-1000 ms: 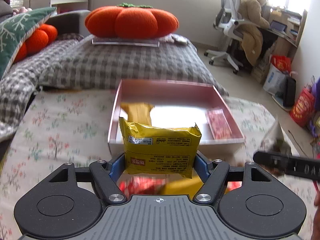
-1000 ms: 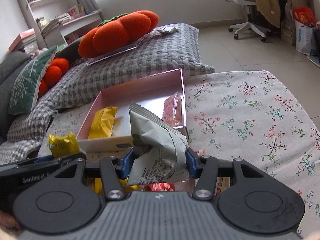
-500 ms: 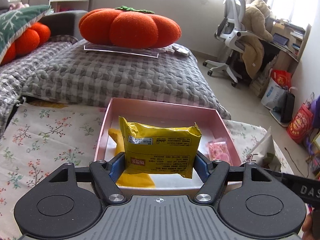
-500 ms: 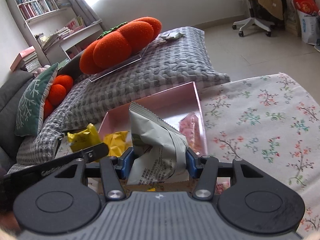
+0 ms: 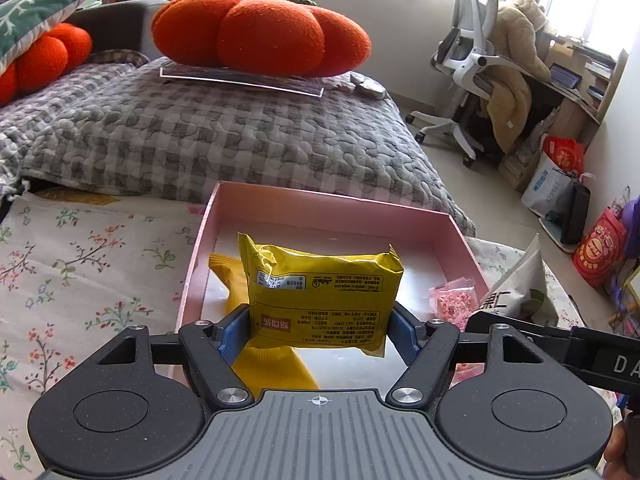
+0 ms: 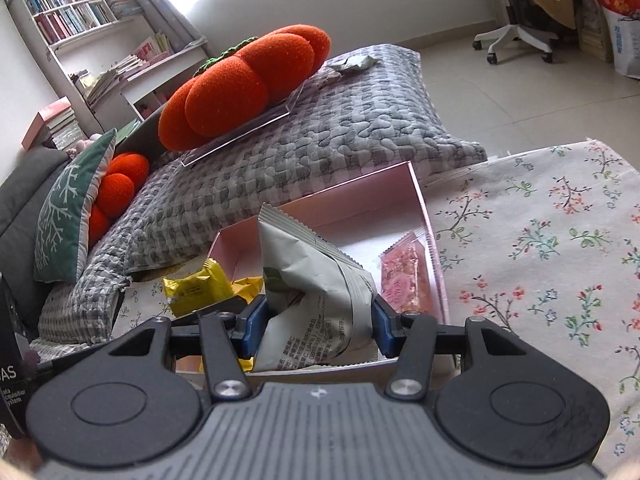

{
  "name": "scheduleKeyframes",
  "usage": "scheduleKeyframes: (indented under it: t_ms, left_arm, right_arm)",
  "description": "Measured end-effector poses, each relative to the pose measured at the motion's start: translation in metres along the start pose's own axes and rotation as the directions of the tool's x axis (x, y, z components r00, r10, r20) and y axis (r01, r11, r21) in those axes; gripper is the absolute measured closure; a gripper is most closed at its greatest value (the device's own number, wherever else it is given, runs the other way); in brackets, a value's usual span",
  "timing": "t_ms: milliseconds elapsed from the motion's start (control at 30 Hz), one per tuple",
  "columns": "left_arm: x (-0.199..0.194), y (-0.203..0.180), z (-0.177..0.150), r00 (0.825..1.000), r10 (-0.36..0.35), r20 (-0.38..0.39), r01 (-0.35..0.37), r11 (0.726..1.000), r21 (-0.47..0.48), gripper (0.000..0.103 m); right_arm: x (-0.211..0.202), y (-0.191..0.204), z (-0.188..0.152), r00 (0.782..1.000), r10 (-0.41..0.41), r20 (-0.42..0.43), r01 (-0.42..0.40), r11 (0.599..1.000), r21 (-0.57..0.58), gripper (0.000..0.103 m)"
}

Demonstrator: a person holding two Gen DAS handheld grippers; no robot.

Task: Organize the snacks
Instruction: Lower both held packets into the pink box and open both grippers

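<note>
My left gripper is clamped on a yellow foil snack packet with printed text, its blue pads pressing the packet's two sides, and I hold it upright above the near part of a shallow pink rectangular cardboard box. My right gripper is closed on a crumpled grey-green snack bag with a serrated top edge, which hangs over the box's near edge. Inside the box, a flat yellow wrapper lies at the left, partly hidden behind the packet I hold, and a small pink translucent sachet lies against the right wall. The middle of the box floor is bare and glossy. The box sits on a counter covered by a cream cloth with a floral print, its far side close against a grey checked quilted blanket. On that blanket a big orange pumpkin-shaped plush cushion rests on a clear flat sheet. A white office chair draped with a beige fleece stands well apart on the tiled floor.
</note>
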State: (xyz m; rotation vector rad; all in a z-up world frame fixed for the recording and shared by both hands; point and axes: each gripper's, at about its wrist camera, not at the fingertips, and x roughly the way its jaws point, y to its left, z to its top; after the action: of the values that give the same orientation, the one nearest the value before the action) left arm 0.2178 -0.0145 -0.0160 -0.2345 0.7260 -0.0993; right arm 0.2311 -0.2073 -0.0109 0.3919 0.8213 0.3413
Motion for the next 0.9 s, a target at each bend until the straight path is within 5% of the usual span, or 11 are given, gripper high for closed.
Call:
scheduleKeyframes:
  t_ms: [333, 667, 900]
  left_arm:
    - [-0.002, -0.002, -0.004, 1.000, 0.010, -0.008, -0.010, 0.999, 0.041, 0.026]
    - [-0.035, 0.023, 0.008, 1.000, 0.000, 0.024, 0.002, 0.997, -0.079, 0.023]
    - [-0.059, 0.022, 0.001, 1.000, 0.016, -0.001, -0.016, 0.999, -0.043, 0.023]
  right_arm:
    - [0.001, -0.001, 0.000, 1.000, 0.001, 0.003, -0.001, 1.000, 0.027, 0.047]
    - [-0.023, -0.007, 0.011, 0.999, -0.013, 0.042, 0.011, 0.998, 0.060, 0.044]
    - [-0.048, -0.002, 0.009, 0.998, -0.065, 0.023, 0.064, 0.998, 0.015, 0.036]
